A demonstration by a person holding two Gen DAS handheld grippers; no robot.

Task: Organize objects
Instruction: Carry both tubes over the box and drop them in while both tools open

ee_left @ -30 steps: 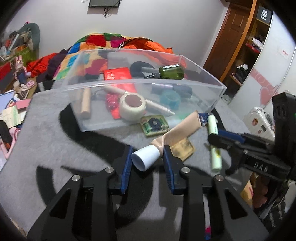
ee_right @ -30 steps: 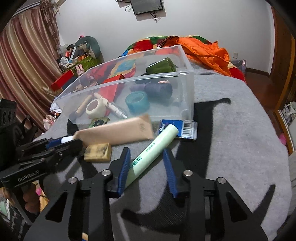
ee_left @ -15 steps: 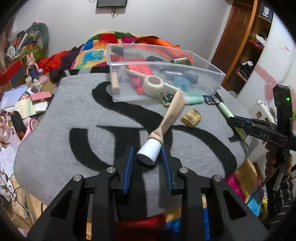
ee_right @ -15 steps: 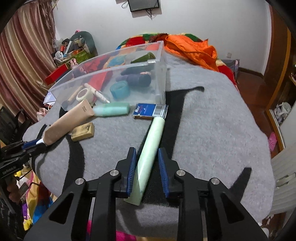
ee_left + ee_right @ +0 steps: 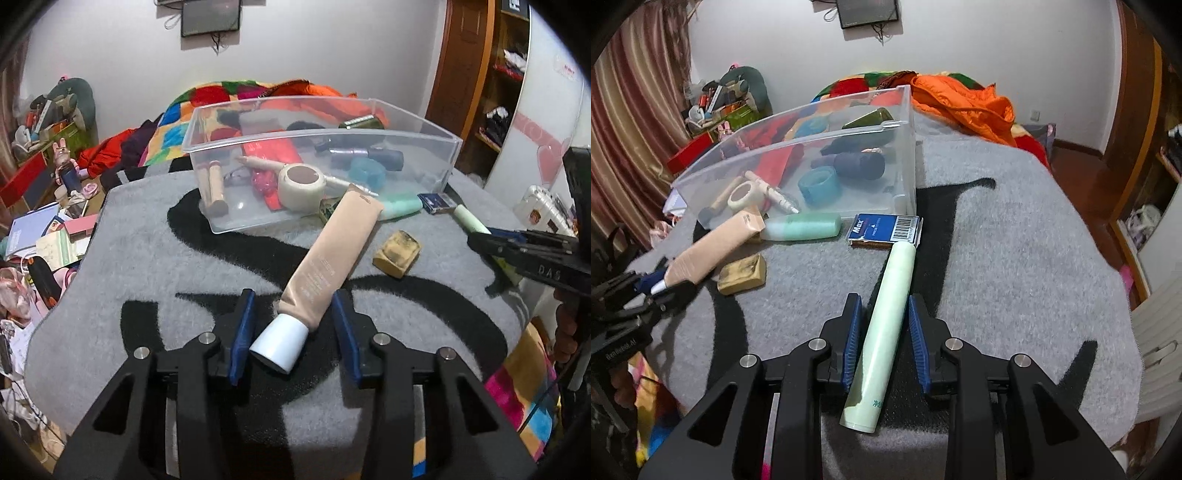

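On the grey mat lies a beige tube (image 5: 332, 254) with a white cap. The cap sits between the pads of my left gripper (image 5: 293, 317), whose jaws are opening, with a gap on the right side. My right gripper (image 5: 882, 317) is shut on a pale green tube (image 5: 894, 288) that points toward a blue box (image 5: 886, 229). The clear bin (image 5: 424, 136) stands beyond, holding tape rolls, a red packet and bottles. Each gripper shows in the other's view: the right gripper (image 5: 491, 240) and the left gripper (image 5: 653, 288).
A yellow-brown block (image 5: 397, 253) and a mint bottle (image 5: 801, 227) lie on the mat in front of the bin. An orange jacket (image 5: 964, 103) is heaped behind. Clutter covers the floor (image 5: 44, 236) off the mat's left edge. A person's hand (image 5: 565, 332) holds the right gripper.
The left jaws have spread away from the beige tube's cap. The right jaws have closed in on the pale green tube, which now lies nearly straight along the gripper.
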